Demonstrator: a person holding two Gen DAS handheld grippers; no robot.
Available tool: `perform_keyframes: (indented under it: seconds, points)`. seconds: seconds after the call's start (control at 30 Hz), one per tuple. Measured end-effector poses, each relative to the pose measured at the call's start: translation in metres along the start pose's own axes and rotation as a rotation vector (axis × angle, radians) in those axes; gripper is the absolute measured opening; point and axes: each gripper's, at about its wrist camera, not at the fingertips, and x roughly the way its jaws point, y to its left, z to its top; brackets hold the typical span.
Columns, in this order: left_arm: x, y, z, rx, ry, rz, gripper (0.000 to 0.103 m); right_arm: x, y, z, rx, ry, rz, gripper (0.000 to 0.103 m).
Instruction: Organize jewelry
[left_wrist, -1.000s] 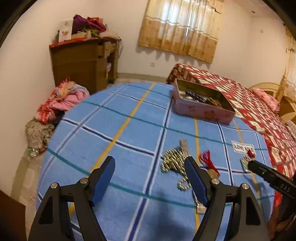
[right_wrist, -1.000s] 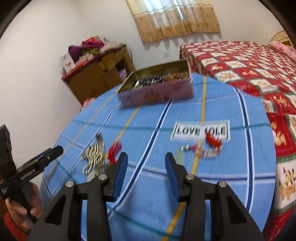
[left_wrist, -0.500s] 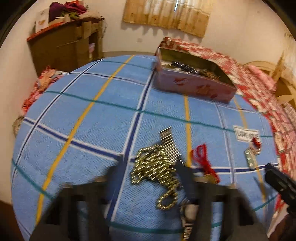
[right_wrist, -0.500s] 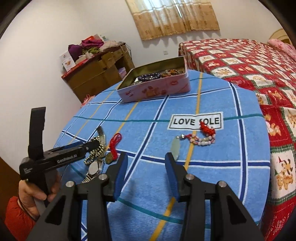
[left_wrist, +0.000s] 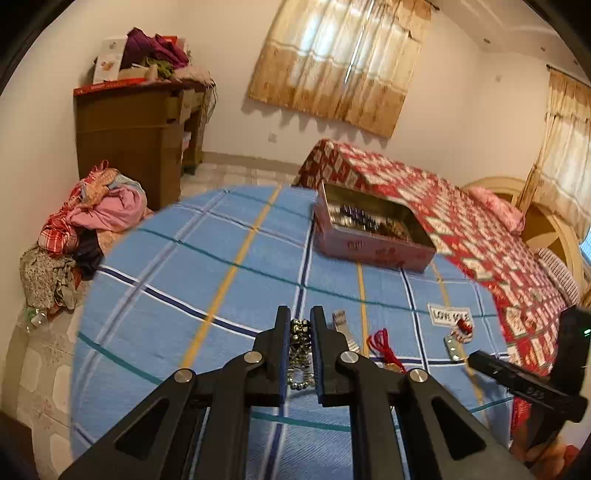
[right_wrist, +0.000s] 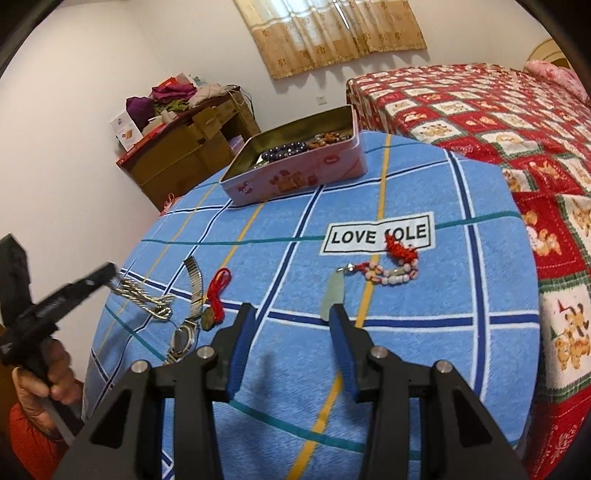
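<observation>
Closing on the gold bead chain (left_wrist: 300, 345), our left gripper (left_wrist: 298, 325) has its jaws nearly together with the beads bunched between the pads. A second ago those jaws stood wide and the chain lay loose on the blue plaid cloth (left_wrist: 207, 258); now, in the right wrist view, the chain (right_wrist: 142, 293) hangs stretched from the left gripper (right_wrist: 110, 275), one end trailing on the cloth. We judge the pickup made, and the carry to the pink tin (left_wrist: 373, 251) comes next. The tin sits open at the far edge of the cloth and already holds dark beads.

Our right gripper (right_wrist: 291, 317) hovers half-open and empty, unmoved over that second. Near it lie the wristwatch (right_wrist: 186, 325), the red cord pendant (right_wrist: 216, 295) and the beaded charm with red tassel (right_wrist: 388, 269), all awaiting sorting.
</observation>
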Motion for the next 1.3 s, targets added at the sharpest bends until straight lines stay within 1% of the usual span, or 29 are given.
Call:
perform_keyframes:
  seconds: [0.07, 0.1, 0.17, 0.23, 0.27, 0.3, 0.37, 0.4, 0.47, 0.67, 0.73, 0.77, 0.8, 0.83, 0.9, 1.0, 1.03, 1.07, 1.1, 1.13, 1.2, 1.3]
  points:
    - [-0.007, 0.005, 0.003, 0.003, -0.013, -0.008, 0.01, 0.0, 0.005, -0.001, -0.015, 0.001, 0.005, 0.045]
    - [-0.008, 0.008, 0.003, 0.006, -0.007, -0.017, 0.01, -0.001, 0.008, -0.001, -0.022, 0.0, 0.006, 0.045]
    - [-0.004, 0.011, 0.0, 0.015, 0.026, -0.011, 0.011, -0.003, 0.012, -0.001, -0.038, -0.005, 0.006, 0.045]
    - [-0.002, 0.014, -0.005, 0.027, 0.072, 0.012, 0.017, -0.005, 0.014, -0.001, -0.048, -0.011, 0.003, 0.045]
    - [-0.002, 0.014, -0.007, 0.033, 0.081, 0.021, 0.032, -0.006, 0.015, -0.001, -0.049, -0.012, 0.003, 0.045]
    - [-0.003, 0.014, -0.012, 0.052, 0.093, 0.042, 0.052, -0.006, 0.015, 0.0, -0.049, -0.013, 0.002, 0.045]
    - [-0.009, 0.013, -0.019, 0.086, 0.084, 0.063, 0.068, -0.006, 0.014, 0.0, -0.042, -0.014, 0.004, 0.045]
    - [-0.011, 0.013, -0.023, 0.109, 0.081, 0.065, 0.068, -0.006, 0.014, 0.0, -0.038, -0.012, 0.005, 0.045]
    - [-0.011, 0.014, -0.027, 0.119, 0.102, 0.066, 0.068, -0.004, 0.014, 0.0, -0.035, -0.007, 0.007, 0.045]
    - [0.029, 0.009, -0.039, 0.135, 0.203, 0.094, 0.068, -0.003, 0.019, -0.001, -0.051, -0.001, 0.01, 0.045]
    - [0.045, 0.009, -0.043, 0.129, 0.247, 0.127, 0.068, -0.006, 0.019, 0.0, -0.057, -0.007, 0.005, 0.045]
    - [0.053, 0.009, -0.046, 0.133, 0.267, 0.166, 0.068, -0.007, 0.019, 0.0, -0.058, -0.011, 0.002, 0.045]
    - [0.052, 0.005, -0.046, 0.155, 0.252, 0.187, 0.061, -0.008, 0.019, 0.001, -0.058, -0.014, 0.0, 0.045]
    - [0.052, 0.002, -0.046, 0.173, 0.255, 0.188, 0.053, -0.009, 0.019, 0.001, -0.058, -0.017, -0.003, 0.045]
    - [0.05, -0.001, -0.048, 0.192, 0.245, 0.179, 0.033, -0.007, 0.017, 0.002, -0.052, -0.016, -0.003, 0.045]
    - [0.047, 0.001, -0.048, 0.18, 0.236, 0.173, 0.016, -0.003, 0.016, 0.001, -0.038, 0.0, 0.007, 0.045]
    - [0.046, 0.004, -0.048, 0.166, 0.232, 0.168, 0.015, -0.002, 0.016, 0.001, -0.037, 0.003, 0.008, 0.045]
    - [0.045, 0.006, -0.048, 0.15, 0.229, 0.157, 0.014, -0.002, 0.017, 0.001, -0.038, 0.004, 0.008, 0.045]
    - [0.043, 0.008, -0.047, 0.126, 0.223, 0.144, 0.01, -0.003, 0.017, 0.001, -0.04, 0.002, 0.004, 0.045]
    - [0.041, 0.011, -0.043, 0.098, 0.214, 0.129, 0.009, -0.004, 0.017, 0.001, -0.04, -0.003, -0.001, 0.045]
    - [0.034, 0.011, -0.035, 0.059, 0.171, 0.094, 0.009, -0.007, 0.013, 0.003, -0.031, -0.015, -0.007, 0.045]
    - [0.016, 0.003, -0.018, 0.049, 0.076, 0.042, 0.009, -0.01, 0.007, 0.007, -0.018, -0.029, -0.015, 0.045]
